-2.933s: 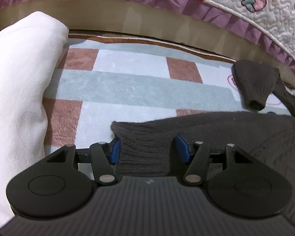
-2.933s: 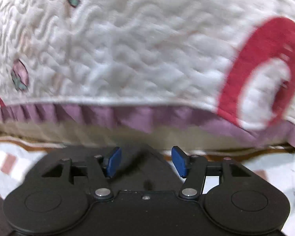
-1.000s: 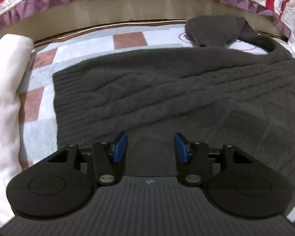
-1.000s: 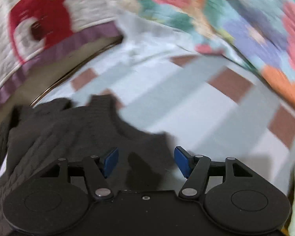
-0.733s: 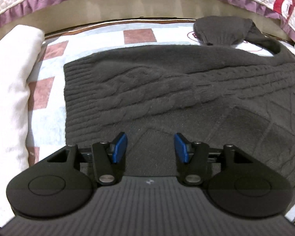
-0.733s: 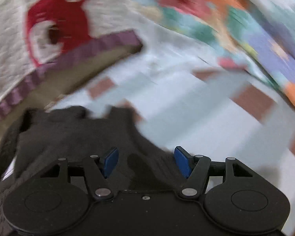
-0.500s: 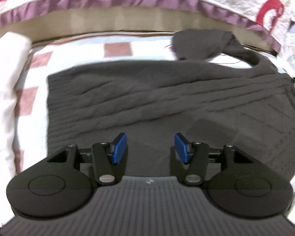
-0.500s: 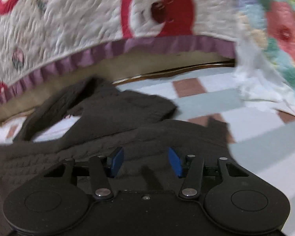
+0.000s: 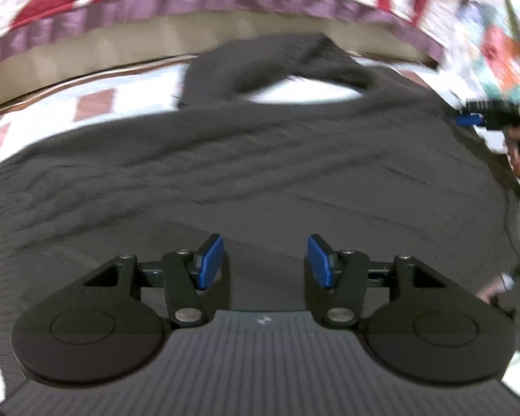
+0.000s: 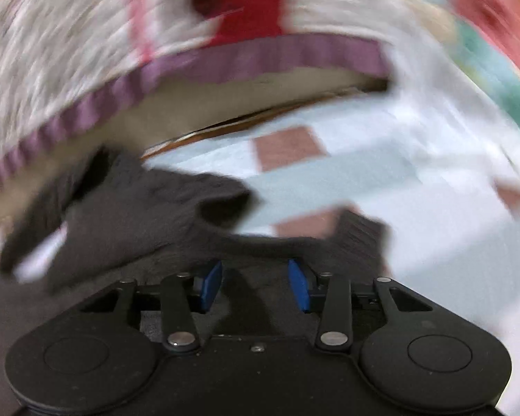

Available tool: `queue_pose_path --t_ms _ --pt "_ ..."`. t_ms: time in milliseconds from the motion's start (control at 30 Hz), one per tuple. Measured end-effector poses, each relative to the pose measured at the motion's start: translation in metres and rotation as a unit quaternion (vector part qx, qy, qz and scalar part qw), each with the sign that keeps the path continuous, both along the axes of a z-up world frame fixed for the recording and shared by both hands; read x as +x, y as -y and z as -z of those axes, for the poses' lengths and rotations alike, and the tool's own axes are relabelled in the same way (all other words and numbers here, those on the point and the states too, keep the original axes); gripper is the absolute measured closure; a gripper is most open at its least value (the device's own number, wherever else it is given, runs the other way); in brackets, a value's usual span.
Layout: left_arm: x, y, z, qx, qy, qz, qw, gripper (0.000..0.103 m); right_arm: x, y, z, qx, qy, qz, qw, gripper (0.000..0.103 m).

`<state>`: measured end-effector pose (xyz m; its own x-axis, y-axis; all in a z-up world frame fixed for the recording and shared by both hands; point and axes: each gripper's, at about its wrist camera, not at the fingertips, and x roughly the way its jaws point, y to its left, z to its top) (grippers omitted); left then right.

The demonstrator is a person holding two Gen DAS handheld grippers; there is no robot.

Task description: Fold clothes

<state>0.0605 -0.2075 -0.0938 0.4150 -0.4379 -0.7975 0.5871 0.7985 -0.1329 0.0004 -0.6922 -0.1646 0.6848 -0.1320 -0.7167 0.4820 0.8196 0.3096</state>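
Observation:
A dark grey-brown cable-knit sweater (image 9: 260, 159) lies spread flat on the checked sheet (image 9: 93, 104). One sleeve (image 9: 270, 59) is bent over near the back edge. My left gripper (image 9: 265, 261) hovers over the sweater's near part, open, with nothing between its blue pads. My right gripper (image 10: 256, 289) sits low over the sweater's edge (image 10: 357, 239) beside the sleeve cuff (image 10: 222, 201). Its jaws are closing, with knit under them but no fabric visibly pinched. In the left wrist view a blue pad (image 9: 468, 119) of the right gripper and a hand (image 9: 516, 138) show at the sweater's far right corner.
A white quilt with red prints and a purple frill (image 9: 225, 0) hangs along the back. A flowered blanket (image 10: 485, 52) rises at the right. Bare checked sheet (image 10: 364, 173) lies beyond the sweater in the blurred right wrist view.
My left gripper has slid right across the sweater and the white bundle at the left has left view. My right gripper has swung round onto the sweater's edge and its jaws have narrowed.

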Motion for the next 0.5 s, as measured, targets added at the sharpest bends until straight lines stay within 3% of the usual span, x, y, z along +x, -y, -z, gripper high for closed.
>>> queue_pose_path --t_ms 33,67,100,200,267,367,433,500 --pt "-0.005 0.008 0.001 0.0 -0.003 0.01 0.9999 0.049 -0.011 0.007 -0.004 0.026 0.006 0.024 0.999 0.051" --pt "-0.01 0.016 0.001 0.001 -0.005 0.021 0.9998 0.049 -0.028 0.007 -0.015 0.023 0.006 0.04 0.999 0.039" --pt "-0.015 0.023 0.003 -0.001 -0.008 0.03 0.9995 0.049 -0.044 0.006 -0.027 0.019 0.007 0.056 0.998 0.034" --pt "-0.023 0.051 0.008 -0.01 -0.015 0.055 0.9983 0.049 -0.088 -0.009 -0.057 -0.035 0.019 0.029 0.999 0.029" --pt "-0.028 0.07 0.013 -0.016 -0.021 0.067 0.9974 0.049 -0.112 -0.002 -0.052 -0.012 0.011 0.059 0.998 0.026" --pt "-0.037 0.095 0.018 -0.028 -0.034 0.09 0.995 0.049 -0.132 0.008 -0.021 0.054 -0.019 0.088 0.994 0.027" --pt "-0.045 0.106 0.021 -0.03 -0.032 0.114 0.9925 0.049 -0.129 -0.002 0.0 0.051 -0.006 0.053 0.997 0.025" --pt "-0.054 0.112 0.025 -0.021 -0.02 0.141 0.9896 0.049 -0.12 -0.023 0.009 0.003 0.023 -0.006 1.0 0.026"
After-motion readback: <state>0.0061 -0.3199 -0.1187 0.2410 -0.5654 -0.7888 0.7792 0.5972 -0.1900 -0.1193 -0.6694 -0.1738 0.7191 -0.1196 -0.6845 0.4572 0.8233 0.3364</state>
